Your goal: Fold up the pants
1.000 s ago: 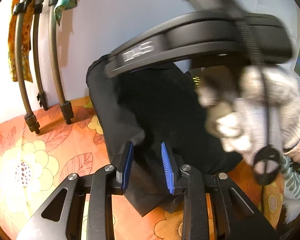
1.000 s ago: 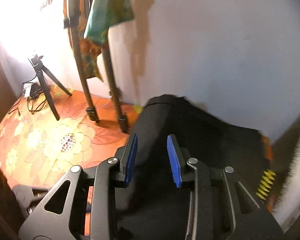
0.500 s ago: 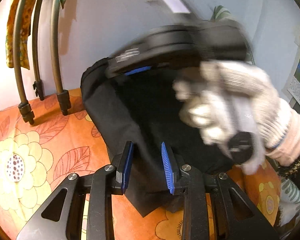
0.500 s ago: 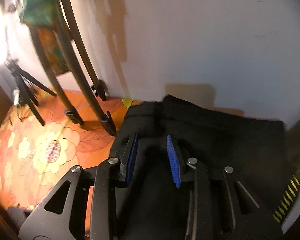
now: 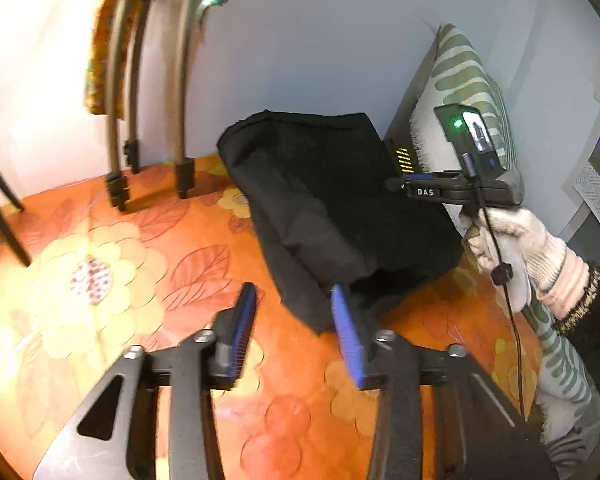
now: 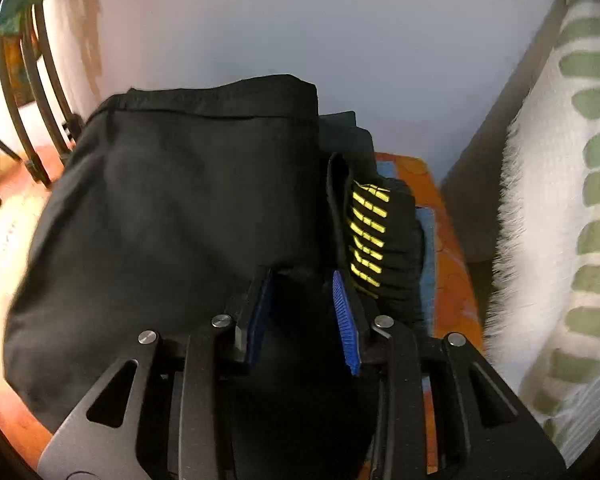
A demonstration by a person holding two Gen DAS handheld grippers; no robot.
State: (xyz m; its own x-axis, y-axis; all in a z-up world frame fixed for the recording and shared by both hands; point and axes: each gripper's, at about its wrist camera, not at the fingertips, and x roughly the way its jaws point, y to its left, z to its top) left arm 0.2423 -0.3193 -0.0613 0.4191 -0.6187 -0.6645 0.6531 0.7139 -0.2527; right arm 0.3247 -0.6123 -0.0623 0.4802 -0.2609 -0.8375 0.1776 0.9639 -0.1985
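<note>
The black pants (image 5: 332, 208) lie folded on the orange floral sheet (image 5: 140, 248) against the far wall. The left gripper (image 5: 294, 326) is opening over bare sheet, near the fabric's corner. The right gripper (image 6: 304, 304) seems narrowly closed on a fold of pants, though dark cloth hides the contact.

**Orange flowered bedspread, loaded at the back**

Covered in an orange bedspread (image 5: 188, 264) printed with big pale-yellow flowers and rust leaves. Folded black pants (image 5: 332, 208) lying on it near the wall, with a corner hanging toward the front. Just right of the pants, a second dark garment with yellow stripes (image 6: 374, 236), resting on a strip of blue cloth (image 6: 428, 240). Curved stand legs (image 5: 116, 184) planted at the back left. Green-and-white pillow (image 5: 464, 80) propped against the right edge.
</note>
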